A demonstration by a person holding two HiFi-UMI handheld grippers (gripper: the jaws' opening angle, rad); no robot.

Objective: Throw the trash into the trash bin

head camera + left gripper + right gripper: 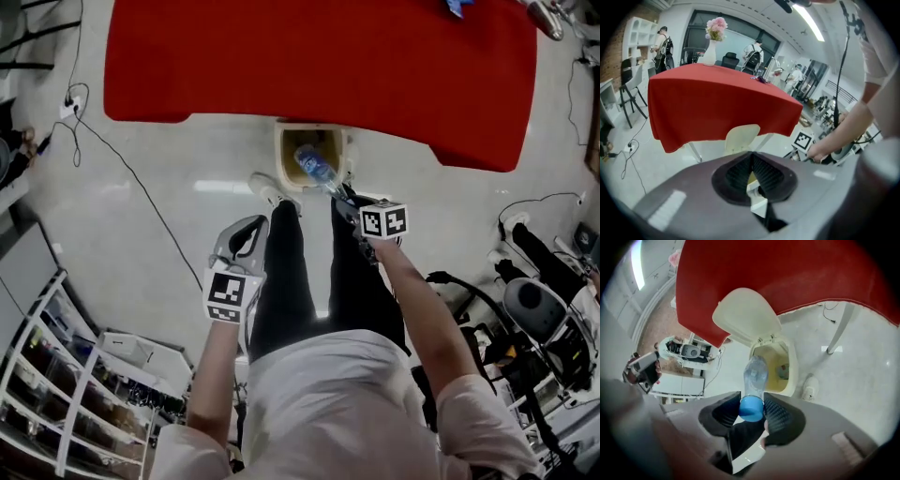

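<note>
**Bottle held over the open bin**

The right tongs (752, 404) are clamping the blue cap (751, 408) of a clear, crumpled plastic bottle (754, 376). The ribbed pads are pressing on the cap from both sides, and the bottle is sticking straight out past the tips. In the head view these tongs (342, 195) are pointing down and away from the person, on the near side of the bin. The bottle (316, 169) is showing against the bin's open mouth.

The left tongs (752, 157) are closed together with nothing between them. In the head view they (253, 223) are hanging nearer the person than the bin and to its left, beside a black trouser leg.

The cream plastic trash bin (792, 371) is standing on the pale floor with its hinged lid (745, 317) tipped up. A small item is lying inside, too blurred to name. A white shoe (809, 391) is resting just beside the bin.

Behind the bin, the bench draped in a red cloth (319, 56) is overhanging its far edge. From the left gripper view the raised lid (740, 138) is showing below the cloth's hem (717, 103), and a white vase of pink flowers (712, 40) is standing on the bench's far side.
</note>
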